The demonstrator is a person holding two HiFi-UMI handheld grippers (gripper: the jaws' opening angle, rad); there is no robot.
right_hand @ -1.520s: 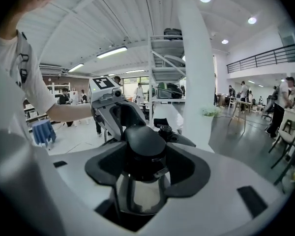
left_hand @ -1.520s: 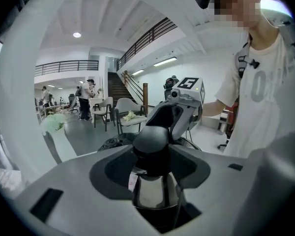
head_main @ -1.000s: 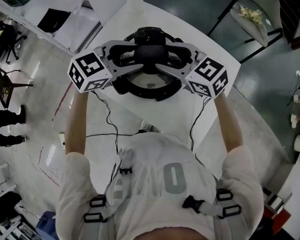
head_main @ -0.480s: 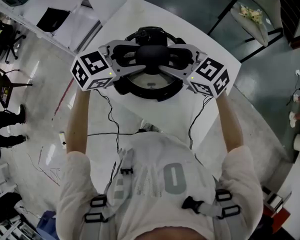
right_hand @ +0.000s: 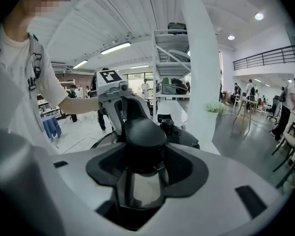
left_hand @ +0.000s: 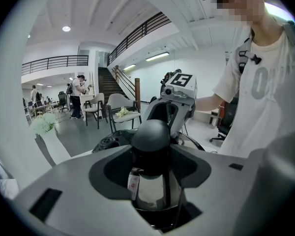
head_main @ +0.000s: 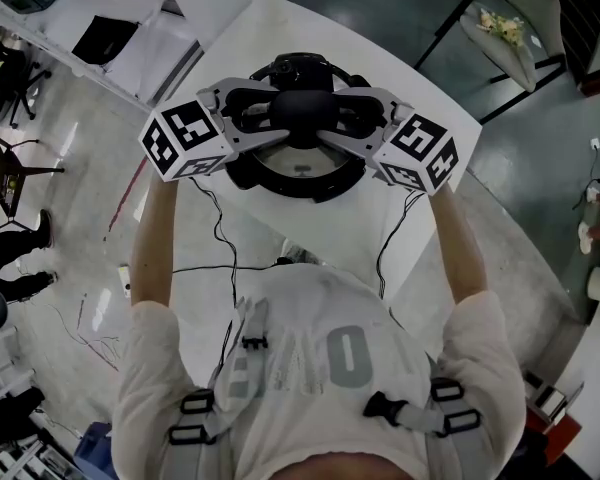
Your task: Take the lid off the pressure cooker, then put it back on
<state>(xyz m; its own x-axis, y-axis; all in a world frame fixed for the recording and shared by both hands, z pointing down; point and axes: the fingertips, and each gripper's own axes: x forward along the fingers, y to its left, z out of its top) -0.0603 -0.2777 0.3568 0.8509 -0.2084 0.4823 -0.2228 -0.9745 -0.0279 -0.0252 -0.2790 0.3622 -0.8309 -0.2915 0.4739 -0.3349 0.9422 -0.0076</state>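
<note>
On the white surface point(head_main: 330, 226) sits the pressure cooker point(head_main: 280, 186), and its lid point(head_main: 298, 158) looks seated as far as I can tell. Both tools have the lid's black knob point(head_main: 300, 105) from opposite sides. The left tool point(left_hand: 151, 156) is clamped round its neck. The right tool point(right_hand: 143, 156) has just been closing, with its jaws snug on the same knob. My two cents for the lift-off: keep both grips under the dome so nothing slips, twist first if it's locked, then raise both hands together, level and straight up. An uneven pull would probably tip the lid or drag the pot.
</note>
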